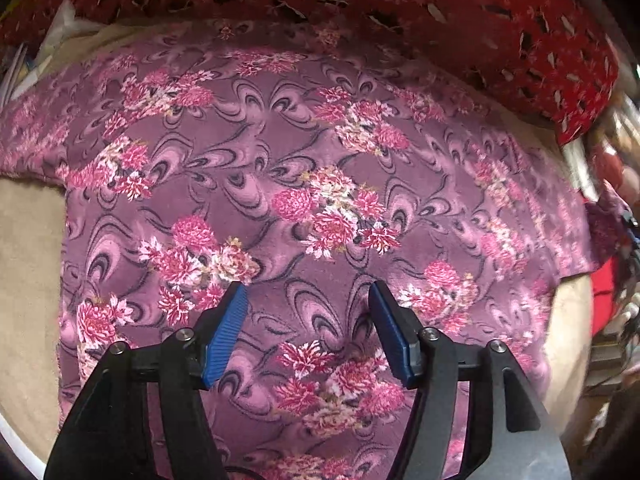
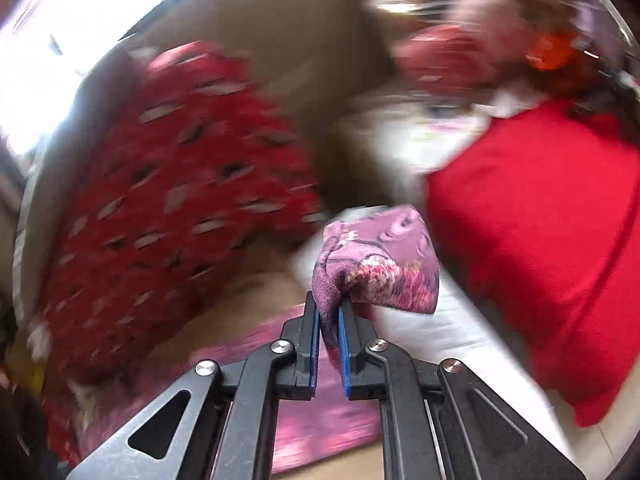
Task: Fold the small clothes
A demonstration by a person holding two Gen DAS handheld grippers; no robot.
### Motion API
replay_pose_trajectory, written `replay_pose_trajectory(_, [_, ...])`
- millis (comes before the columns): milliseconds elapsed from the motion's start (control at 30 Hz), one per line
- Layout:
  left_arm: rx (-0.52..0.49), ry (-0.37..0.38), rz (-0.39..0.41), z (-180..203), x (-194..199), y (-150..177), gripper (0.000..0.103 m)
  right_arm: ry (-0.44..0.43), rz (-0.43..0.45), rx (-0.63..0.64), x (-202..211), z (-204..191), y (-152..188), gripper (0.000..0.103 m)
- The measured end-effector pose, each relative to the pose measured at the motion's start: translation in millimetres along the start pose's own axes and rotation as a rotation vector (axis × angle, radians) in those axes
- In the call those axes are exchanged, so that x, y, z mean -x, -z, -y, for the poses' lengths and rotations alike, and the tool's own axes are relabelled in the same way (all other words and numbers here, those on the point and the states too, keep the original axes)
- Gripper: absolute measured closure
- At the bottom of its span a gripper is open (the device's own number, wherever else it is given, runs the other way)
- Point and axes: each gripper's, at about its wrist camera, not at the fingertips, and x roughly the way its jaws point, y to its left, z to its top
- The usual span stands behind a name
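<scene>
A purple garment with pink flowers (image 1: 304, 184) lies spread flat on a beige surface (image 1: 28, 264) in the left wrist view. My left gripper (image 1: 308, 296) hovers just over its lower middle, jaws wide open and empty. In the right wrist view my right gripper (image 2: 329, 312) is shut on a bunched corner of the same purple floral garment (image 2: 380, 264) and holds it lifted. More of the garment (image 2: 304, 408) lies below the fingers. That view is motion-blurred.
A red cloth with white and black marks (image 1: 400, 4) lies along the far edge, and it also shows at the left of the right wrist view (image 2: 160, 208). A plain red cushion (image 2: 540, 240) sits at the right. Clutter lies at the far right (image 1: 612, 320).
</scene>
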Motion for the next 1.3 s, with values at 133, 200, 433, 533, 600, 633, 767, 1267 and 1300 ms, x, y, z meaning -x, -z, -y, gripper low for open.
replay_pose_trajectory(133, [0.062,0.084,-0.009,-28,9,0,0.041,-0.111,-0.055,0.107,-5,-76,27,0.095])
replay_pose_trajectory(200, [0.080,0.107,-0.011,-41,12,-1,0.041,-0.156,-0.087,0.143,-11,-110,44,0.095])
replay_pose_trajectory(433, [0.113,0.164,-0.014,-81,43,-1,0.041,-0.261,-0.214,0.300,-36,-230,125,0.095])
replay_pose_trajectory(533, [0.112,0.171,0.000,-97,53,-4,0.041,-0.284,-0.268,0.376,-52,-280,165,0.095])
replay_pose_trajectory(600, [0.116,0.184,0.014,-109,61,-5,0.041,-0.296,-0.293,0.410,-59,-302,187,0.094])
replay_pose_trajectory(633, [0.118,0.188,0.018,-109,61,-7,0.041,-0.302,-0.307,0.426,-63,-314,199,0.093])
replay_pose_trajectory(767, [0.126,0.225,0.022,-113,60,-10,0.041,-0.316,-0.379,0.472,-81,-349,248,0.082])
replay_pose_trajectory(1267, [0.124,0.229,-0.052,-36,-6,-51,0.041,-0.300,-0.445,0.301,-24,-218,251,0.052])
replay_pose_trajectory(1300, [0.146,0.233,-0.046,-37,-5,-55,0.042,-0.293,-0.432,0.272,-19,-204,244,0.052])
